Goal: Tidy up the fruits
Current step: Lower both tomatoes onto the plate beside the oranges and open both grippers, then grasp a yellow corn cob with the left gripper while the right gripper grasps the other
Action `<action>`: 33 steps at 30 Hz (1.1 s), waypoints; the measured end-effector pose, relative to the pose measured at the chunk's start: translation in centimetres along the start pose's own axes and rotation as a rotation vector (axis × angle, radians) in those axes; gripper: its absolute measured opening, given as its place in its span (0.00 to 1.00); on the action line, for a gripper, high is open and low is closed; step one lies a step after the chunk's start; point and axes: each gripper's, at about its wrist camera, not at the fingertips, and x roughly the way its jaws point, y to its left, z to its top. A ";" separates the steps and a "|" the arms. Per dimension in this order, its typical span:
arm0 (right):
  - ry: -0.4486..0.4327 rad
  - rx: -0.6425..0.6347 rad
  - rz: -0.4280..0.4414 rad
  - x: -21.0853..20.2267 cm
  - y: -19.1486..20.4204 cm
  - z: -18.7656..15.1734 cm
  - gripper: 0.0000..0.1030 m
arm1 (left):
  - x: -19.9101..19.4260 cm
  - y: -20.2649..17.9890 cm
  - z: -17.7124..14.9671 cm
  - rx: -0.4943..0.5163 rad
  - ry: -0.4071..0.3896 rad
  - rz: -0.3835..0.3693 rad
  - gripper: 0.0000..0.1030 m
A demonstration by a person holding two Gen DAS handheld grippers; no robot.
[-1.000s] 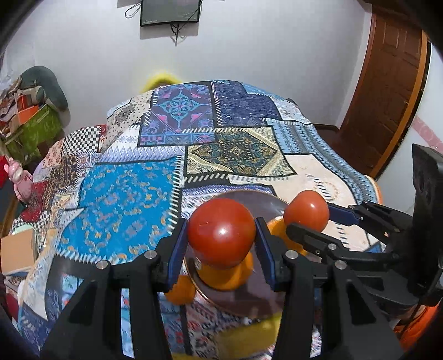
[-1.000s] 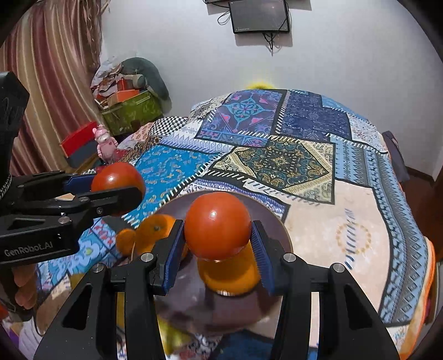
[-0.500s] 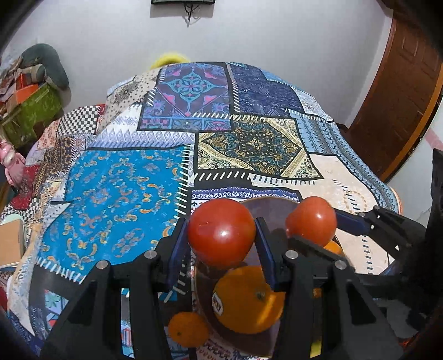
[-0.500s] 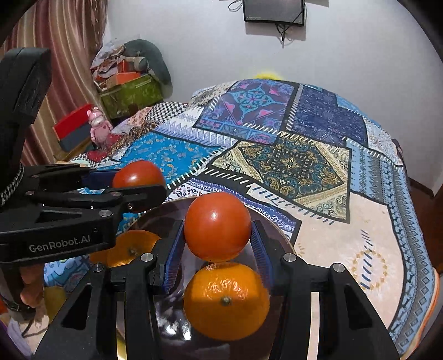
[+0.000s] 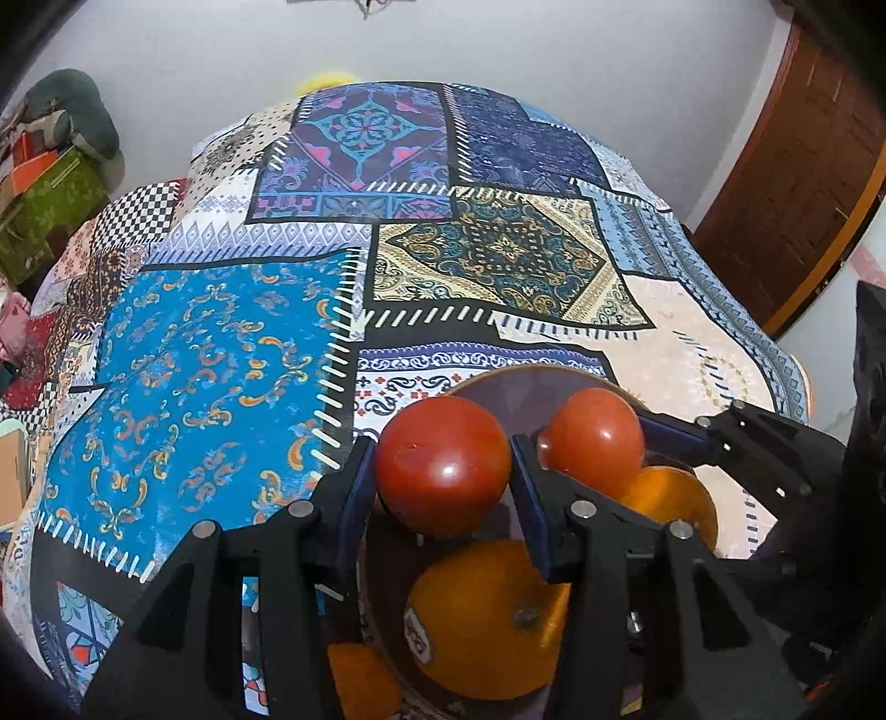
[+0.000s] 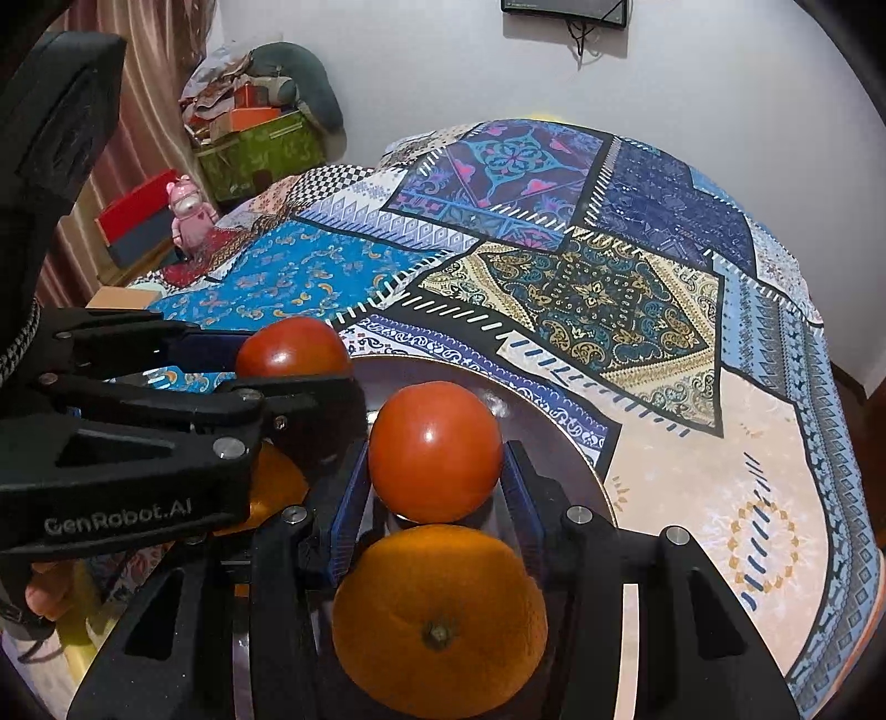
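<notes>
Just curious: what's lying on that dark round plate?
Two oranges lie on the plate; the grippers hold two tomatoes above. Black gripper parts cover the rest.

A home bedroom: a patchwork bedspread [image 6: 554, 266] is covering the bed, a wall-mounted screen [image 6: 565, 11] is hanging above, boxes [image 6: 255, 138] are piling beside curtains [image 6: 138, 166], a wooden door [image 5: 803, 166] is standing nearby.

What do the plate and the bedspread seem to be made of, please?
Plate: probably glazed ceramic or glass, dark and glossy; its bare surface mirrors light. Bedspread: printed woven cloth, matte; patchwork patterns drape softly over the bed's edges.
</notes>
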 end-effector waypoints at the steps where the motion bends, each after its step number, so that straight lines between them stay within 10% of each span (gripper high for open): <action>1: 0.001 0.002 0.002 0.0 0.0 0.0 0.43 | 0.1 -0.2 0.0 0.008 0.004 0.001 0.46; 19: -0.081 0.014 0.017 -5.6 0.3 -0.7 0.44 | -5.8 -1.5 -1.7 0.073 -0.106 0.045 0.48; 33: -0.124 0.007 0.058 -10.7 3.0 -4.6 0.46 | -12.7 0.8 -9.2 0.017 -0.132 0.138 0.69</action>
